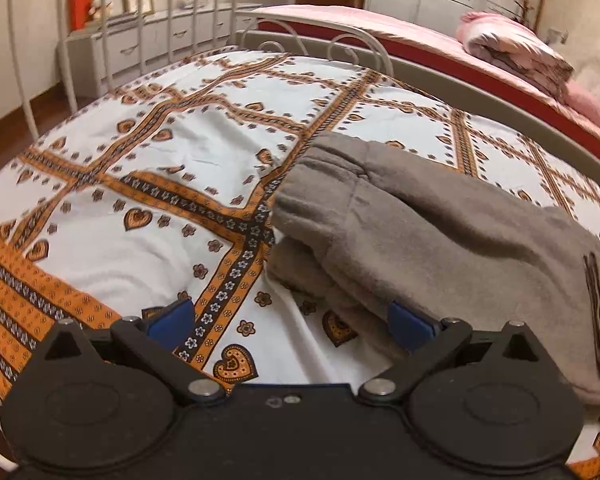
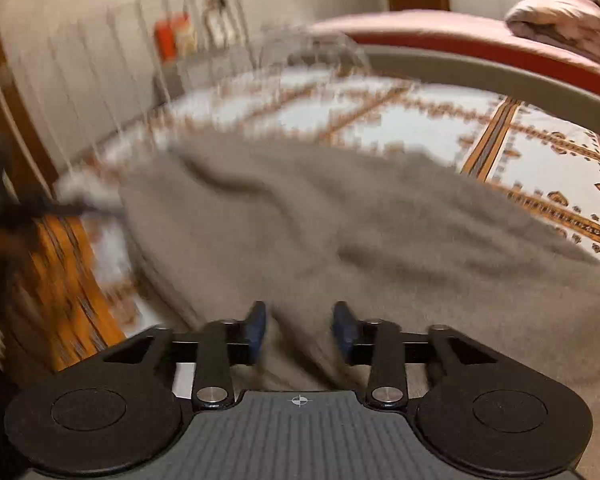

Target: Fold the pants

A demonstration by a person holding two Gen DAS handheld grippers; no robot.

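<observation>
grey pants [image 1: 420, 216] lay partly folded on a patterned bedsheet [image 1: 140, 152].

in the left view the pants' long axis ran from lower right to upper centre, one layer doubled over another, likely to shorten them. the left gripper [image 1: 292, 320] hovered released, fingers wide, just beside the cloth's near edge. the right gripper [image 2: 299, 330], in a blurred view, had fingers partly parted with fabric between them; whether they pinched it, i could not tell.
</observation>
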